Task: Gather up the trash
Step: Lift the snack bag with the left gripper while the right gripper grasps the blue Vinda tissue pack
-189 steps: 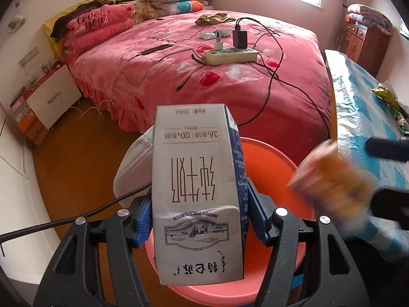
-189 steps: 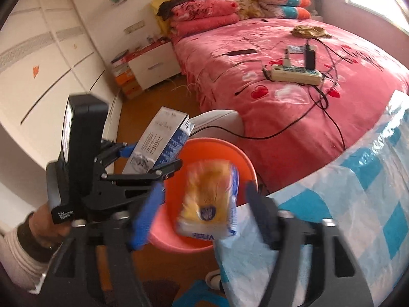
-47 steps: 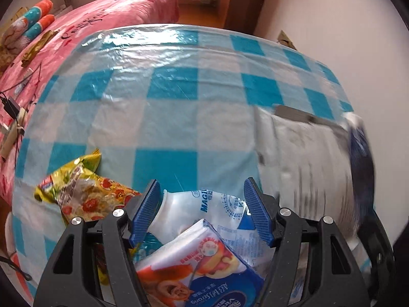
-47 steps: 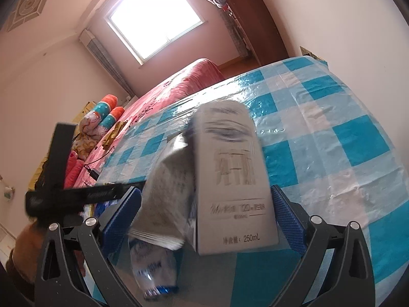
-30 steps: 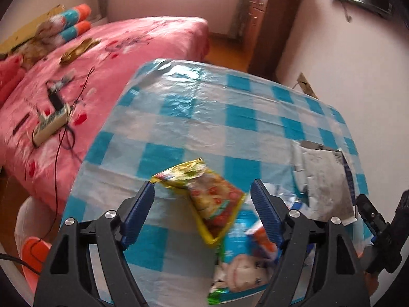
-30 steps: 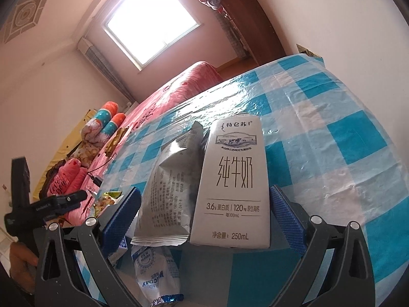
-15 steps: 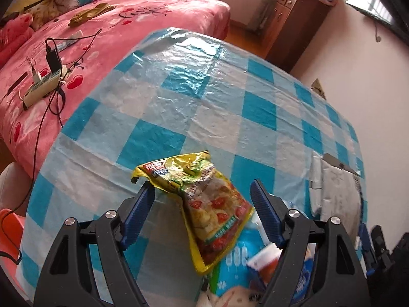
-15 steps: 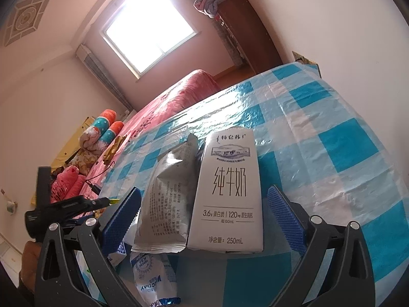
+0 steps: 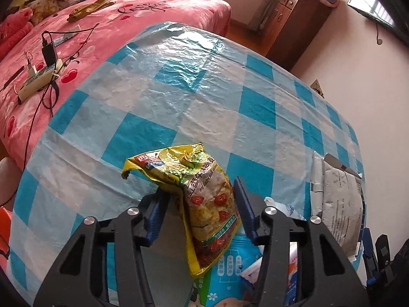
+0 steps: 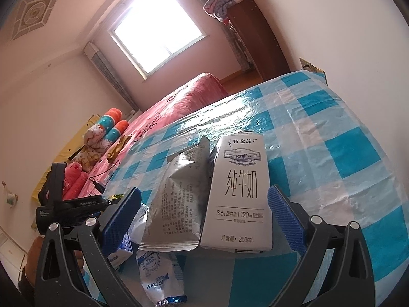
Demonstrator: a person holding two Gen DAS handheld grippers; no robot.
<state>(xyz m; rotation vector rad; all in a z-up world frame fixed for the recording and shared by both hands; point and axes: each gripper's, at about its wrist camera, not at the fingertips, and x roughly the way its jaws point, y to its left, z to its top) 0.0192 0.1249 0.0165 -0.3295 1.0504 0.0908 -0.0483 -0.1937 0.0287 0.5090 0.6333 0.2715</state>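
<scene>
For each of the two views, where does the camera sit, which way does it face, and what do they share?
Left wrist: on the left gripper, tilted down at the checked table; its closing jaws flank a yellow snack bag.
Right wrist: on the right gripper, low over the table, facing the window; open jaws flank a milk carton; a hand shows.
Shared: table, silver pouch, pink bed.

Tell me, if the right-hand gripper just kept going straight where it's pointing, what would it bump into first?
Most likely the white milk carton standing between the open right gripper fingers, or the silver foil pouch leaning beside it; depth is hard to judge.
</scene>
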